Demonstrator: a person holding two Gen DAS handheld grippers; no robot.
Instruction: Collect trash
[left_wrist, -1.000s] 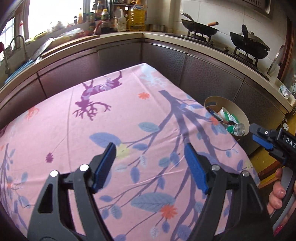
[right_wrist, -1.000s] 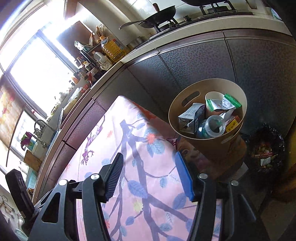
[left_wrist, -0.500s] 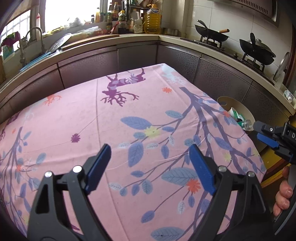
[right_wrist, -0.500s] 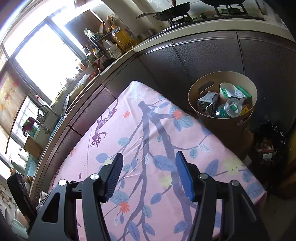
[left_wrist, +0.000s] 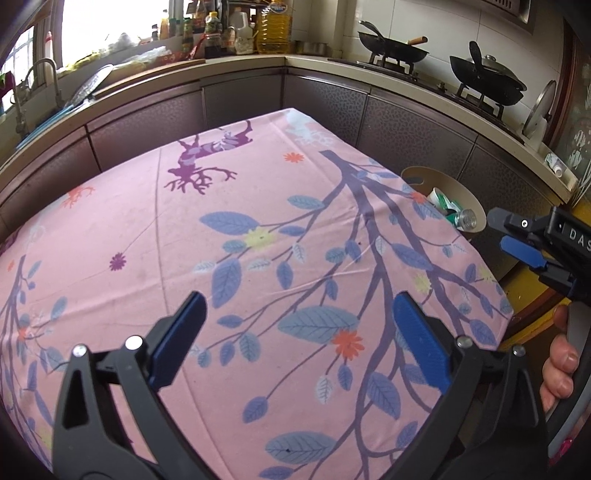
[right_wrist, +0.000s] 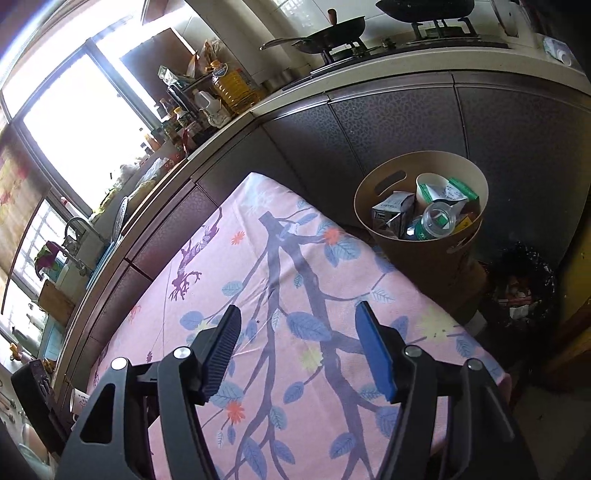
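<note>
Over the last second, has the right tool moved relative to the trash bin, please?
Yes. The right tool has pulled back from the trash bin: the bin now sits smaller and farther off, with more tablecloth showing.

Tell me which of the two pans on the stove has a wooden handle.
The left wok, nearer the oil bottle; its handle is tan wood. The right wok has a glass lid on it instead.
</note>
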